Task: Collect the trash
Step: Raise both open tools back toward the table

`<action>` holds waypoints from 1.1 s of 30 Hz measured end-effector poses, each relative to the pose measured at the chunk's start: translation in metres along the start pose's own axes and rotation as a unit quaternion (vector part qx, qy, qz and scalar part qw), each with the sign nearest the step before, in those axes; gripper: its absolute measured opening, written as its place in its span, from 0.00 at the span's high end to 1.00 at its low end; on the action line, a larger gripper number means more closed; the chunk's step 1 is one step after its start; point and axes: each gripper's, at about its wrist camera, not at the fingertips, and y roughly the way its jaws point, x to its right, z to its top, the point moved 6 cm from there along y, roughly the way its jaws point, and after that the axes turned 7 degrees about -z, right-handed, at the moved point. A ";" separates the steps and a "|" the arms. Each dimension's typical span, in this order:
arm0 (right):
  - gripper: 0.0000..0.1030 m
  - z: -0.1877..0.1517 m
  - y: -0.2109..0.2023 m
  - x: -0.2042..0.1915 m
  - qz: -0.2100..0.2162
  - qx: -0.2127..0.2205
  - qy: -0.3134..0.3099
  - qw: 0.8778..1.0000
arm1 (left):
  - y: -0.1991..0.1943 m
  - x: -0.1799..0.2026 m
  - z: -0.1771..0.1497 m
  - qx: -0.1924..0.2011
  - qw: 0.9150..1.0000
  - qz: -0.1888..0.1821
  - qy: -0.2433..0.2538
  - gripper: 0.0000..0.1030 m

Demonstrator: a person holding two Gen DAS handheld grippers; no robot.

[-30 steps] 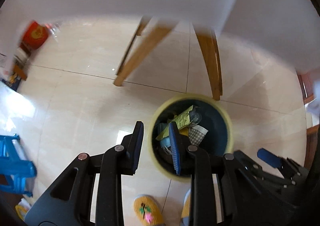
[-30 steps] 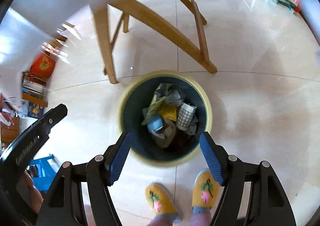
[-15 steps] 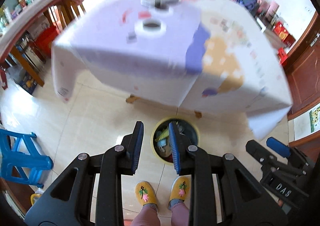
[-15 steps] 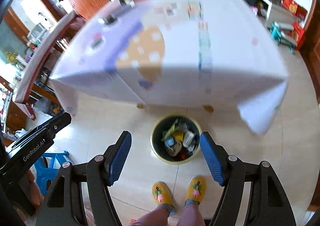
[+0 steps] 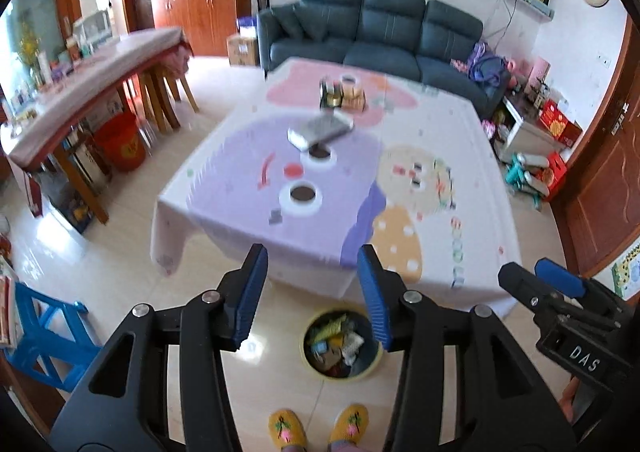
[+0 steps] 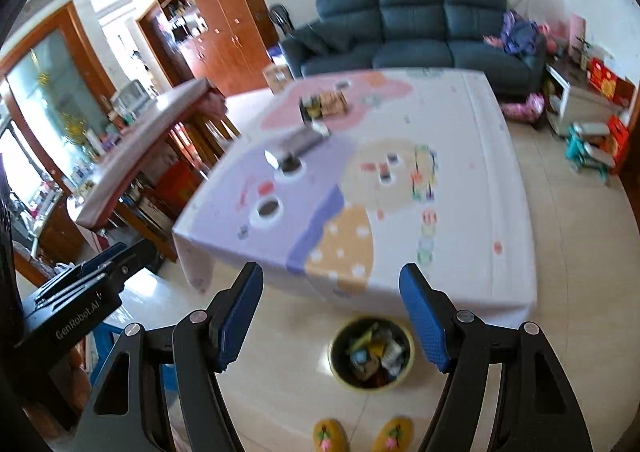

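Now that both cameras have swung up from looking straight into the round yellow-rimmed trash bin (image 5: pixel 341 346) to taking in the whole room, the drop into it reads as finished and the search for the next piece as begun. The left claw (image 5: pixel 312 292) has spread from nearly together to well apart and carries nothing; the right claw (image 6: pixel 332 314) is wide apart too and empty. From the left wrist view the bin sits on the tiled floor at six o'clock, just in front of the person's yellow embroidered slippers (image 5: pixel 320 426), packed with crumpled wrappers and paper. At twelve o'clock stands the tabletop under its pastel patterned cloth (image 5: pixel 460 156), blurred by the motion. On it lie two white rings with dark centres (image 5: pixel 301 194), a small red scrap (image 5: pixel 293 170), a flat grey box (image 5: pixel 320 129) and a cluster of jars (image 5: pixel 342 94) at the far side; which of these count as trash I cannot tell for sure. My guess is that the red scrap and the small dark bit near the front edge are next, calling for a forward reach.
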 end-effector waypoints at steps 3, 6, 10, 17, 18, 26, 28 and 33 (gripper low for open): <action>0.30 0.029 -0.012 -0.001 0.014 0.023 -0.008 1.000 | -0.017 0.007 0.024 0.023 1.000 0.013 0.004 0.58; 0.30 0.052 -0.020 -0.003 0.028 0.042 -0.021 0.998 | -0.026 0.012 0.047 0.048 0.998 0.028 0.002 0.57; 0.30 0.081 -0.017 -0.010 0.048 0.044 -0.042 0.997 | -0.035 0.012 0.072 0.068 0.996 0.049 -0.014 0.56; 0.30 0.117 0.011 -0.027 0.065 0.041 -0.069 0.995 | -0.038 0.001 0.105 0.085 0.993 0.076 -0.026 0.53; 0.29 0.121 0.017 -0.029 0.067 0.040 -0.069 0.995 | -0.035 -0.002 0.110 0.086 0.993 0.079 -0.026 0.50; 0.26 0.156 0.098 -0.045 0.043 0.011 -0.050 0.998 | 0.037 -0.041 0.156 0.075 0.995 0.065 -0.023 0.49; 0.26 0.164 0.123 -0.050 0.032 0.004 -0.041 0.999 | 0.061 -0.054 0.169 0.069 0.996 0.055 -0.019 0.49; 0.22 0.194 0.208 -0.063 -0.006 -0.025 0.019 0.999 | 0.145 -0.097 0.215 0.031 0.999 0.023 0.008 0.49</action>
